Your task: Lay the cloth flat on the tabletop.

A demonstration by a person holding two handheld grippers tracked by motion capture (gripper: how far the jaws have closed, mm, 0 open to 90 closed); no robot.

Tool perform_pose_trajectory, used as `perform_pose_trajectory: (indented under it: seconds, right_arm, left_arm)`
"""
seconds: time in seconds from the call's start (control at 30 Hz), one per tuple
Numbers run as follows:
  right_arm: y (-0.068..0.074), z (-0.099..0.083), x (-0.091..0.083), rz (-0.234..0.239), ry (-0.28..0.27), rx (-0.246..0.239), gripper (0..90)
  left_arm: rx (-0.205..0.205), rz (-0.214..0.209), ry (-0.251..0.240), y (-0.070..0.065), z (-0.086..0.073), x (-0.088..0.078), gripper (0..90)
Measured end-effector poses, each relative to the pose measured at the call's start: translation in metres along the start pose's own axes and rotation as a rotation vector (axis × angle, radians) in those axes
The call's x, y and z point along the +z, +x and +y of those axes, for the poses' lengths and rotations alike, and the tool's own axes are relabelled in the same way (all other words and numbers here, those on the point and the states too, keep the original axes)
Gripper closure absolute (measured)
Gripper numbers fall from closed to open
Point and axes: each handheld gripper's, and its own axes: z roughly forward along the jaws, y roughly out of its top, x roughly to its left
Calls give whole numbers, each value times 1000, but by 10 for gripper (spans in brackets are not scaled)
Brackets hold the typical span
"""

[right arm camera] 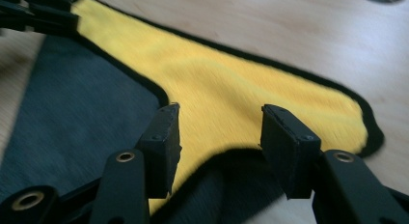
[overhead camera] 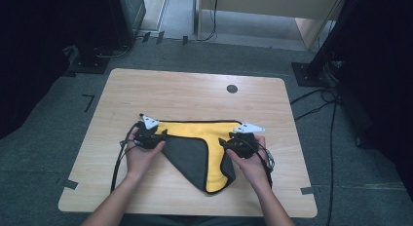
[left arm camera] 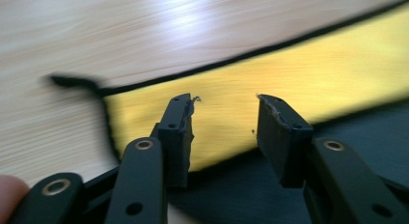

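Note:
A yellow cloth (overhead camera: 195, 129) with black edging lies on the wooden table (overhead camera: 195, 94), its dark grey side (overhead camera: 187, 155) folded over the middle into a triangle. My left gripper (overhead camera: 158, 137) rests at the cloth's left end. In the left gripper view its jaws (left arm camera: 224, 101) stand apart above the yellow strip (left arm camera: 308, 74), and nothing is pinched between them. My right gripper (overhead camera: 228, 141) sits at the cloth's right side. In the right gripper view it is open (right arm camera: 219, 109) over the yellow fabric (right arm camera: 231, 89), beside the grey fold (right arm camera: 82, 108).
A small dark round disc (overhead camera: 232, 88) is set in the table near its far edge. Bare wood (overhead camera: 160, 87) surrounds the cloth. Cables (overhead camera: 316, 102) and black stands (overhead camera: 311, 70) are on the floor to the right.

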Motion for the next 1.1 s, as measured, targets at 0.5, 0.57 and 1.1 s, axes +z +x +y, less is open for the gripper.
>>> perform_pose_trajectory:
  seconds: [0.5,0.57,1.1]
  right_arm:
    - [13,-39,3,-13,28,-2,490]
    - [13,-46,12,-58,81,-7,601]
    - [12,-53,10,-108,58,-9,658]
  left_arm:
    - [129,-78,56,-68,-9,18,557]
    - [145,-75,49,-69,-9,15,790]
    - [99,-235,39,4,-67,-70,894]
